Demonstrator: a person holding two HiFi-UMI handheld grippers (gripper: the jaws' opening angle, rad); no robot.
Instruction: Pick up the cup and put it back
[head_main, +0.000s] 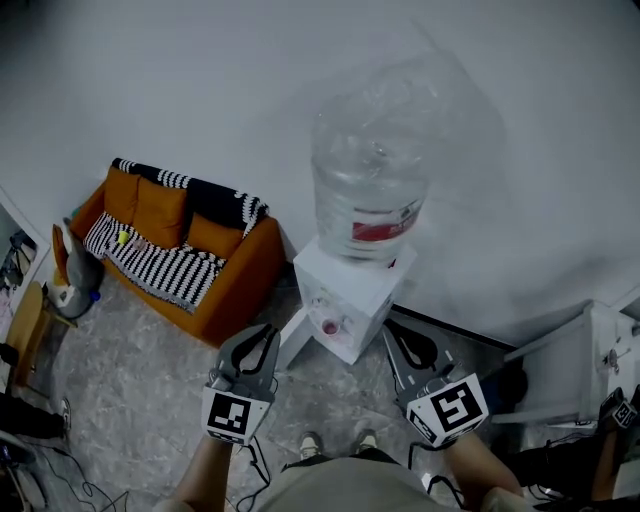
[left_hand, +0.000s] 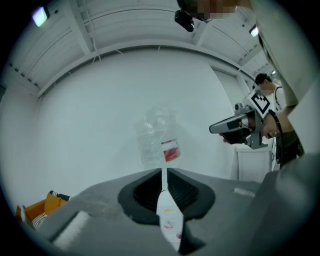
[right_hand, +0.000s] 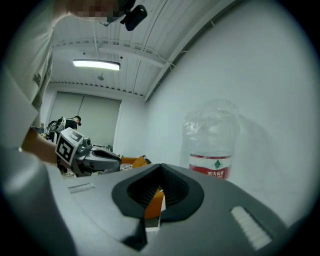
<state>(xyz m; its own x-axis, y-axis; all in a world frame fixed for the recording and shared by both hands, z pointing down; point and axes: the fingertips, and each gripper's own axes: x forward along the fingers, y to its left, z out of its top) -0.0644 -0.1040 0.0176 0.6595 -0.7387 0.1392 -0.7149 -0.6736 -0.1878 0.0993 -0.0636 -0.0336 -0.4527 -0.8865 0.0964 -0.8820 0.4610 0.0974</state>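
A person stands before a water dispenser (head_main: 352, 292) topped with a large clear bottle (head_main: 370, 185), an orange sofa (head_main: 175, 250) against the wall to its left, with the cup task showing no lift in hand. The left gripper (head_main: 266, 334) and right gripper (head_main: 392, 332) hang just short of the dispenser's front, one on each side of its recess. In each gripper's own view the jaws are pressed together at the tips, with nothing between them. What appears to be the cup (head_main: 330, 326), a small pinkish shape, sits in the dispenser's recess, apart from both grippers. Judged from this, the cup is at its place. Whether the pick-up is yet to come or the return is already made, the pictures do not say.

The cup is too small and dim to make out its form or whether it holds anything. Through the slit of the left jaws only a strip of the dispenser shows. A white cabinet (head_main: 600, 345) at the right is cut off by the edge, and the person's arms hide the floor near the feet.
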